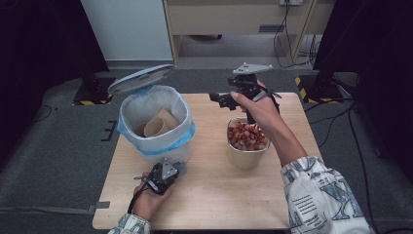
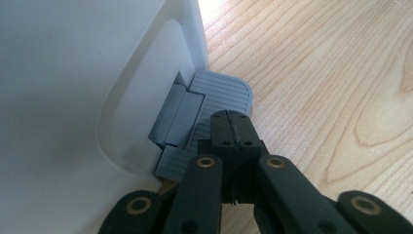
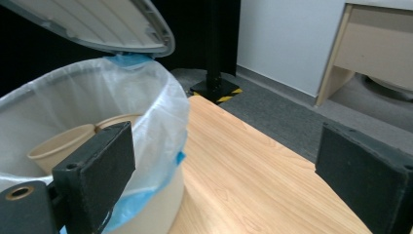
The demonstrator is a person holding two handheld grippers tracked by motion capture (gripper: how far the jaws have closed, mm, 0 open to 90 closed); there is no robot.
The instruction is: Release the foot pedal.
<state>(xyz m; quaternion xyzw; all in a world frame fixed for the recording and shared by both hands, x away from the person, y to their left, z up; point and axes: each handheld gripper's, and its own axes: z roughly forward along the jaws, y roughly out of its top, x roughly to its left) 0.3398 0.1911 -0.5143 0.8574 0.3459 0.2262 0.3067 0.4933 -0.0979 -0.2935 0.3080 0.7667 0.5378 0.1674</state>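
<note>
A white pedal bin (image 1: pixel 146 148) with a blue-edged liner stands at the table's left, and its grey lid (image 1: pixel 140 78) is raised. Two brown paper cups (image 1: pixel 158 124) lie inside it. My left gripper (image 1: pixel 171 170) is at the bin's foot. In the left gripper view the left gripper (image 2: pixel 231 119) is shut, its tips resting on the ribbed grey pedal (image 2: pixel 221 90). My right gripper (image 1: pixel 229 100) hangs in the air beyond a metal cup (image 1: pixel 246 158). In the right gripper view the right gripper (image 3: pixel 229 170) is wide open with nothing between its jaws, facing the bin (image 3: pixel 156 112) and its lid (image 3: pixel 97 24).
The metal cup holds several small red and pale pieces (image 1: pixel 247 136) and stands right of the bin. The wooden table (image 1: pixel 214 195) has bare room at the front and the far right. Grey carpet, black stand bases and cables surround the table.
</note>
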